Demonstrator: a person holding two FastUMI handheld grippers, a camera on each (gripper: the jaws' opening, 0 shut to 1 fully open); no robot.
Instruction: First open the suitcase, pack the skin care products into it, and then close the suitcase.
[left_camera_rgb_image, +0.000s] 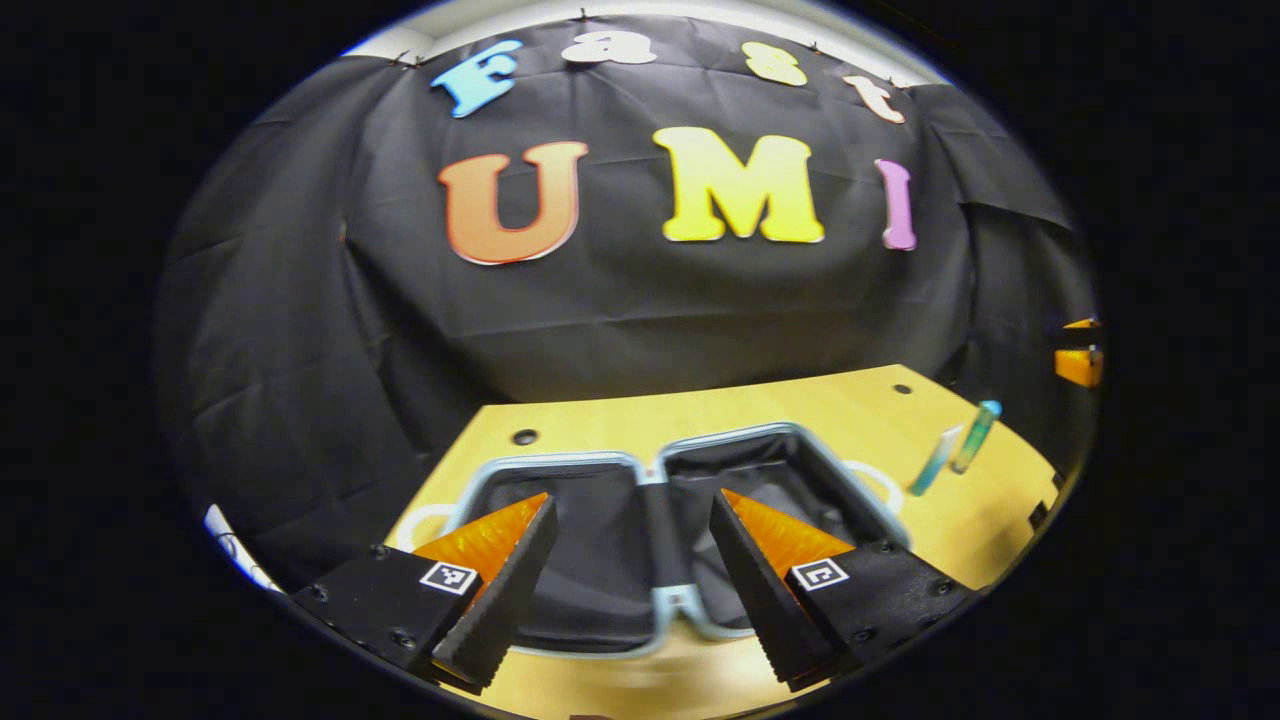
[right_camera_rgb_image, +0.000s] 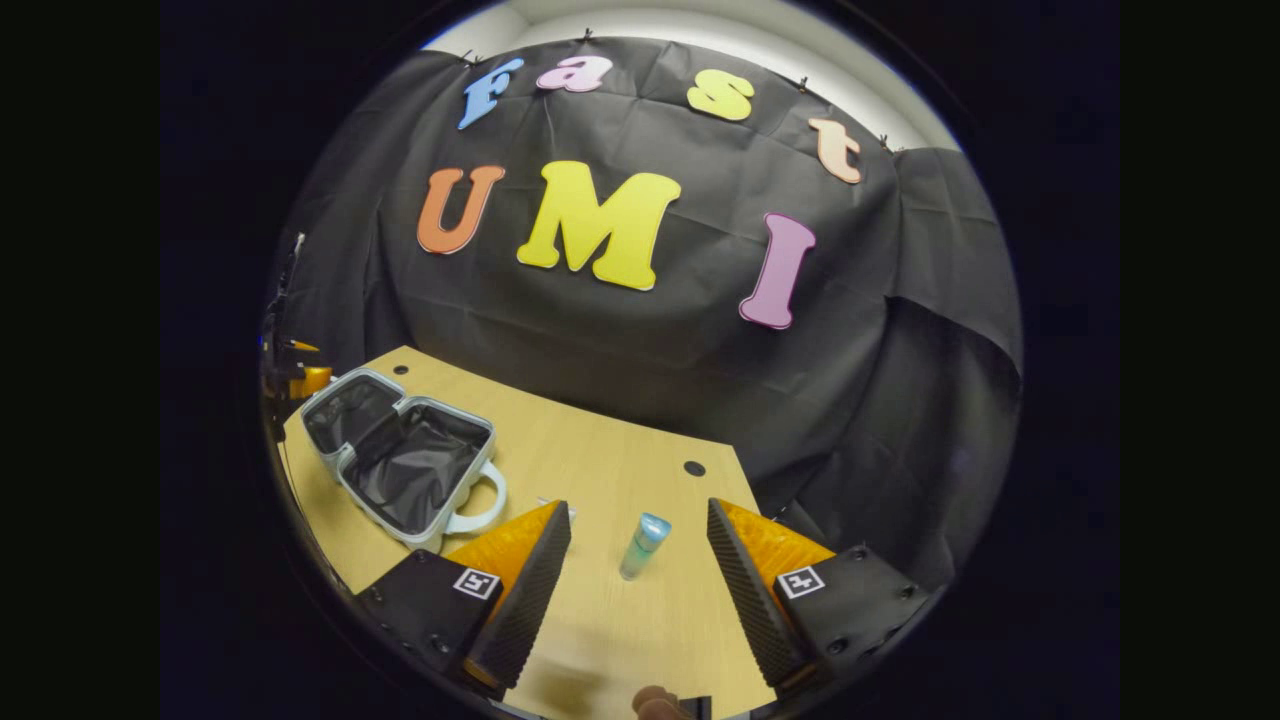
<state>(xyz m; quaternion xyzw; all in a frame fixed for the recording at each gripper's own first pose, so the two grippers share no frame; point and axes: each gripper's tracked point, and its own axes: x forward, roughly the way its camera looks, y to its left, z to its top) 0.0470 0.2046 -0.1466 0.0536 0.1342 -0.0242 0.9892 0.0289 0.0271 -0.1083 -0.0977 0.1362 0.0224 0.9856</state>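
The small suitcase (left_camera_rgb_image: 590, 540) lies open and flat on the wooden table (left_camera_rgb_image: 780, 400), both black-lined halves bare. My left gripper (left_camera_rgb_image: 632, 497) hovers open just above its hinge, nothing between the fingers. Two slim skin care tubes (left_camera_rgb_image: 935, 460) (left_camera_rgb_image: 975, 437) lie on the table to the right of the case. In the right gripper view, a tube with a blue cap (right_camera_rgb_image: 643, 545) lies on the table below the gap of my open right gripper (right_camera_rgb_image: 637, 505), untouched. The open suitcase (right_camera_rgb_image: 420, 465) sits to the left, and part of the second tube (right_camera_rgb_image: 570, 510) peeks past my left finger.
The black cloth wall stands close behind the table (right_camera_rgb_image: 600, 440). The case's white handle (right_camera_rgb_image: 485, 505) sticks out toward the tubes. Small round holes (right_camera_rgb_image: 693, 468) mark the tabletop. The right gripper (left_camera_rgb_image: 1080, 355) shows at the far right edge, the left gripper (right_camera_rgb_image: 300, 375) at the far left.
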